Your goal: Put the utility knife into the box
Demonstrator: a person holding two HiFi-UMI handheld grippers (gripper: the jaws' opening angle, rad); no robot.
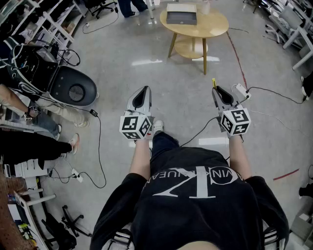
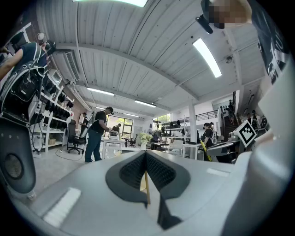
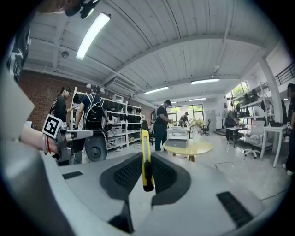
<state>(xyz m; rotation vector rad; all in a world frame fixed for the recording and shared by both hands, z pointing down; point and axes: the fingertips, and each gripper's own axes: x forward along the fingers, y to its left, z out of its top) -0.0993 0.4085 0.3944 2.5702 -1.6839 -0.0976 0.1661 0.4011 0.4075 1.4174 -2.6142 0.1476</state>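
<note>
Grey shiny floor (image 1: pixel 161 73) spreads across a big workshop, with shelves and other people round the edges; a round wooden table (image 1: pixel 215 27) stands well ahead of the person; a flat grey box (image 1: pixel 181 14) sits on top of it, ready for the knife; the left gripper (image 1: pixel 143 93) is held out with its jaws pressed together on nothing, likely just kept out of the way; the right gripper (image 1: pixel 216 90) points toward the table and pinches the yellow utility knife (image 3: pixel 146 159) upright between its jaws, so it can be carried over; the knife is not in the box yet.
</note>
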